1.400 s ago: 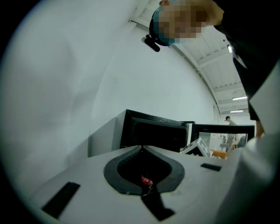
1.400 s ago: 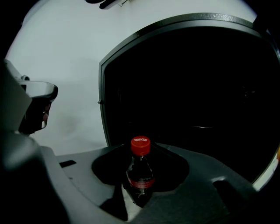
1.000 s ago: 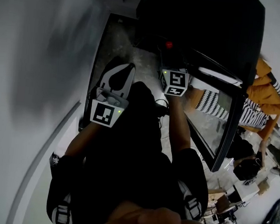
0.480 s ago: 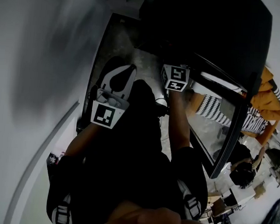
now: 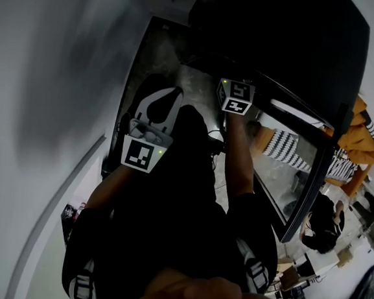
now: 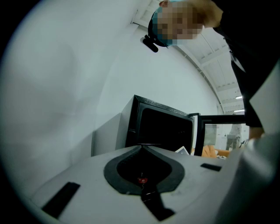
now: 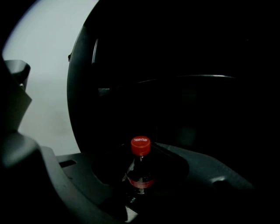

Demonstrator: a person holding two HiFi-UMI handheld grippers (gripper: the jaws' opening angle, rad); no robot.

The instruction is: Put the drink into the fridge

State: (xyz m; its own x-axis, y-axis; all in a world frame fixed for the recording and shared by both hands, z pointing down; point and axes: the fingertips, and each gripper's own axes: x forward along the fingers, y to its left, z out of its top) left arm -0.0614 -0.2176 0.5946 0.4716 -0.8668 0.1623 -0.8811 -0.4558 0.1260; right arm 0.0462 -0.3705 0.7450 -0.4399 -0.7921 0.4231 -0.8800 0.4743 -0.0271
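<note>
Stands facing a black fridge with its glass door swung open to the right. Grips the drink bottle in the right tongs, clamped on the dark body from both sides, with the red cap upright and clear above the jaws. Holds that bottle out at the fridge's mouth, in front of the unlit interior; too dark there to make out a shelf or any support under it. Carries the left tongs nearer the body and well apart from the bottle, tips pressed together, nothing between them. Aims them, in the left gripper view, toward the fridge front and the pale wall beside it. Wears dark clothes. Looks steeply down onto a grey speckled floor at the foot of the fridge. Beyond the open door, takes in another person in an orange top and black-and-white striped sleeves, partly seen through the glass.
</note>
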